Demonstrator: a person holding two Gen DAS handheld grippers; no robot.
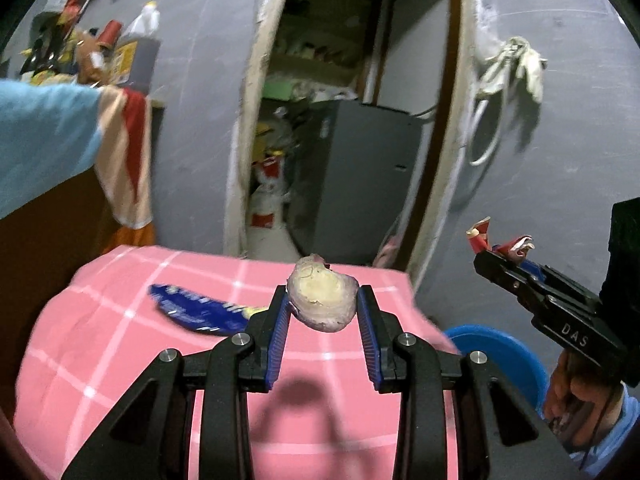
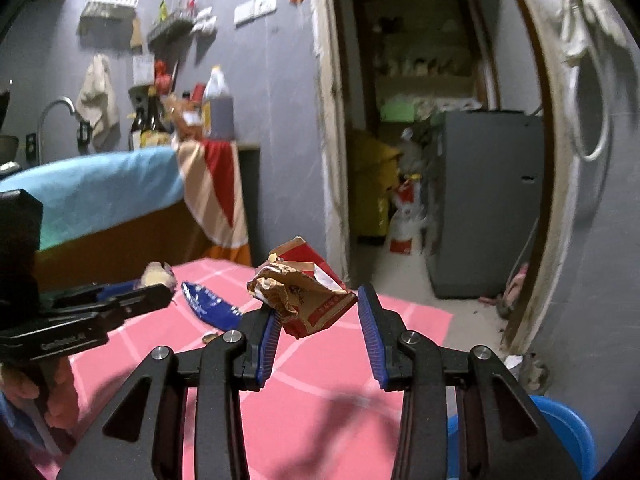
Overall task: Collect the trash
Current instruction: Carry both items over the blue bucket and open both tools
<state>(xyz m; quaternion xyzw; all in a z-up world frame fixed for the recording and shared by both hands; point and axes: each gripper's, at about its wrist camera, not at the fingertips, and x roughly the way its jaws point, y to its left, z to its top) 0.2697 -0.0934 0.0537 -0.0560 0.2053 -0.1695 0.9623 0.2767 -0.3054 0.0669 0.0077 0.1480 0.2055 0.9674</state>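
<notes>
My left gripper [image 1: 323, 300] is shut on a pale, purple-skinned onion piece [image 1: 322, 298] and holds it above the pink checked tablecloth [image 1: 120, 344]. It also shows at the left of the right wrist view [image 2: 160, 286]. My right gripper [image 2: 318, 310] is shut on a crumpled red and brown paper carton [image 2: 304, 296], held above the cloth. It also shows in the left wrist view [image 1: 502, 250], out past the table's right edge. A blue snack wrapper [image 1: 196, 308] lies flat on the cloth, also seen in the right wrist view [image 2: 210, 306].
A blue bin [image 1: 500, 354] stands on the floor to the right of the table, also low in the right wrist view [image 2: 568, 436]. An open doorway [image 2: 420, 140] with a grey cabinet [image 2: 484, 200] lies ahead. A cluttered counter with bottles [image 2: 152, 124] is to the left.
</notes>
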